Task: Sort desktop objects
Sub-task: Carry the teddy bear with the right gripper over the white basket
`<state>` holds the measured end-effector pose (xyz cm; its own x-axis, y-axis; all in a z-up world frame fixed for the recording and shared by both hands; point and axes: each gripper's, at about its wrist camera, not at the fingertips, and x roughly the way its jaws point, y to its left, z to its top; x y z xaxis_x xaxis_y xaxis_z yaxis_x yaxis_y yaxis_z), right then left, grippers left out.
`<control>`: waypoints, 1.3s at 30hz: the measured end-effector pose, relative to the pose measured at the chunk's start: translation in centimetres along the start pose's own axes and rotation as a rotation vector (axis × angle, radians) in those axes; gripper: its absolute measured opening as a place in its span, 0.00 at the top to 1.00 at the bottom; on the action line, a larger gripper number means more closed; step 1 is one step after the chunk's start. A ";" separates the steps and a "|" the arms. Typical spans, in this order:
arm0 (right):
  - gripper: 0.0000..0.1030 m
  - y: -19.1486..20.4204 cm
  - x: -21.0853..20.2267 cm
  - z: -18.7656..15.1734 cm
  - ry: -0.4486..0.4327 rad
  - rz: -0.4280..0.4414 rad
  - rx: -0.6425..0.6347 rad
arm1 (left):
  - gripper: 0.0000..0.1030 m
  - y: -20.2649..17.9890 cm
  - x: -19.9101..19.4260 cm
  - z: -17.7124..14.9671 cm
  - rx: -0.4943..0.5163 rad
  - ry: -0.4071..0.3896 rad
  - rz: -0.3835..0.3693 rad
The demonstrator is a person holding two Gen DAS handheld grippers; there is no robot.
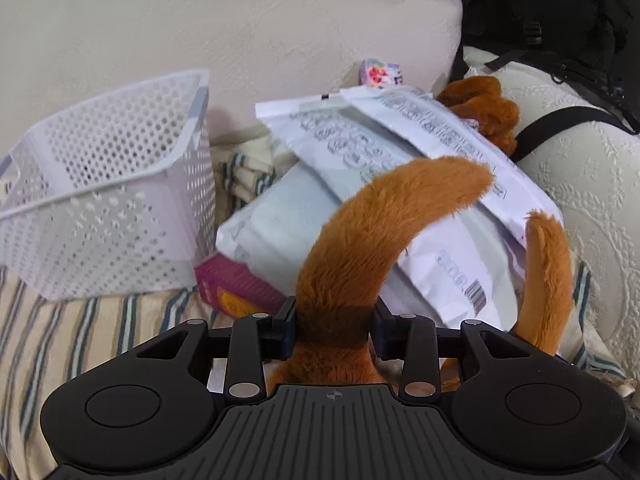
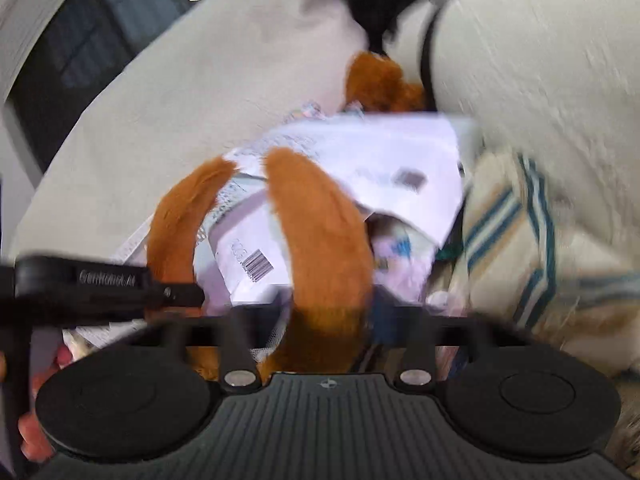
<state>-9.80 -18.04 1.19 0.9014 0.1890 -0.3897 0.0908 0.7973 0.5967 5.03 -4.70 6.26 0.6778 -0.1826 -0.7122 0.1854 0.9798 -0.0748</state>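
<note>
Both your left gripper (image 1: pixel 331 330) and right gripper (image 2: pixel 326 320) clench the plush toy's (image 1: pixel 384 216) limbs; pulling apart could tear seams.

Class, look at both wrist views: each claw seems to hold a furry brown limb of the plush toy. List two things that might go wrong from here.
1. The white mailers lie across the plush toy; pulling it may drag them off the pile.
2. The left claw and right claw each pinch a separate limb; pulling apart may strain the seams.
</note>
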 end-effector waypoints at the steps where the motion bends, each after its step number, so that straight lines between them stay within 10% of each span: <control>1: 0.66 0.1 -0.3 -0.2 -0.010 0.001 0.007 | 0.64 0.1 -0.1 -0.1 -0.001 -0.002 -0.005; 14: 0.66 8.3 -4.2 5.2 -0.085 0.111 -0.059 | 0.64 2.4 -11.0 3.7 0.034 -0.178 -0.048; 22: 0.66 20.3 1.5 11.2 -0.084 0.255 -0.216 | 0.60 10.1 -16.6 10.8 -0.051 -0.340 0.104; 39: 0.66 28.6 24.1 4.6 0.263 0.152 -0.406 | 0.55 25.6 -0.7 14.1 -0.231 -0.177 0.358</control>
<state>16.47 6.63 12.08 0.7497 0.4164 -0.5143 -0.2518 0.8983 0.3602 19.33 19.32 14.69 0.7849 0.1794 -0.5931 -0.2327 0.9725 -0.0137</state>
